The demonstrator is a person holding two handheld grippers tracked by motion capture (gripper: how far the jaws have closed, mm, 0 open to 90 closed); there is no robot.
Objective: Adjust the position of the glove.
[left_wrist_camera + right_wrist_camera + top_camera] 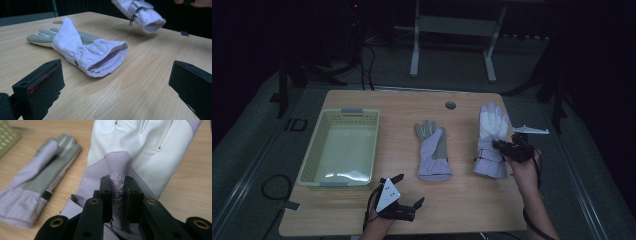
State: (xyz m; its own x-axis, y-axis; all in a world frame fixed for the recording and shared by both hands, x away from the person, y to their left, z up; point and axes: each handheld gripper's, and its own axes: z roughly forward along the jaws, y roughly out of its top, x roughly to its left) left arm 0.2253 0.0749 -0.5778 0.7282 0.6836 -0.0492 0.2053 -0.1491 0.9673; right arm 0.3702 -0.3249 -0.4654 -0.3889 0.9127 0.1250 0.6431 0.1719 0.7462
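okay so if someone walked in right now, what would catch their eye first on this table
Probably the right gripper, pinching a fold of the white glove at the table's right side, its cuff lifted off the wood. Next, the palm-up glove lying mid-table, and the pale green basket at the left.

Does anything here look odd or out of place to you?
Nothing damaged or spilled. The one oddity: the white glove is pinched at a fold of fabric by the right gripper, so its cuff hangs off the table in the left gripper view. The other glove lies flat; the basket is empty.

White glove (491, 137) (cuff lifted), pinched.
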